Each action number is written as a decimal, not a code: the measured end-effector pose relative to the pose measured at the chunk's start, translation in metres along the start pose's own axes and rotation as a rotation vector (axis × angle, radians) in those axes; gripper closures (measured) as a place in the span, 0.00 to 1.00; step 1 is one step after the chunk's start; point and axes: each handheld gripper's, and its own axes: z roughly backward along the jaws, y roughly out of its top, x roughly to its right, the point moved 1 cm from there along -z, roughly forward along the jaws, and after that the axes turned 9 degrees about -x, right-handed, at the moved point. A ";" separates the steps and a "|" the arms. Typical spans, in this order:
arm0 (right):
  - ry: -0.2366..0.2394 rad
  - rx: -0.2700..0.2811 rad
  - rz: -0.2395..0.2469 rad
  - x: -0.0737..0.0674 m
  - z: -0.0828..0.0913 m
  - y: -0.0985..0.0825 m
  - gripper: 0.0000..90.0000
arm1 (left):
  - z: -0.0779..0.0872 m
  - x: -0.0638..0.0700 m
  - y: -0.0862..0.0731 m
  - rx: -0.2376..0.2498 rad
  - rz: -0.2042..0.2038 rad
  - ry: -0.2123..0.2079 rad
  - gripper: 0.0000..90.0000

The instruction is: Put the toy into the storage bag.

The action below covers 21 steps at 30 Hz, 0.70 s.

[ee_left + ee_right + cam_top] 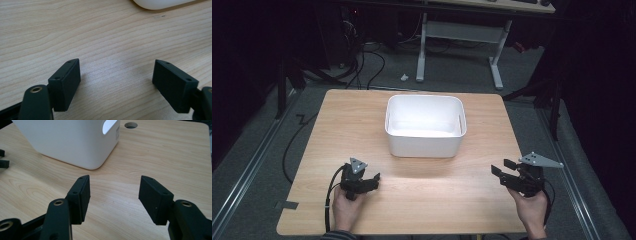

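Here's the white tub (425, 126), sitting at the centre of the high view, toward the far edge of the wooden table (422, 200). Lower left of that frame, the left gripper (371, 181) rests low over the wood, jaws apart with nothing between them. Lower right, the right gripper (502, 168) has jaws spread too, only bare table in the gap. In the right gripper view the tub fills the upper left, its handle slot (109, 125) facing us. In the left gripper view the tub's rounded edge (160, 3) peeks in at the top.
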 end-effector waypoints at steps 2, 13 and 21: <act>0.002 0.000 -0.003 0.000 -0.001 0.000 0.48 | 0.000 0.000 0.000 0.000 0.000 0.000 0.26; 0.041 -0.010 -0.033 -0.002 -0.022 -0.004 0.48 | 0.000 0.000 0.000 0.000 0.000 0.000 0.25; 0.062 -0.046 -0.041 -0.005 -0.036 -0.007 0.47 | 0.000 0.000 0.000 0.000 0.000 0.000 0.26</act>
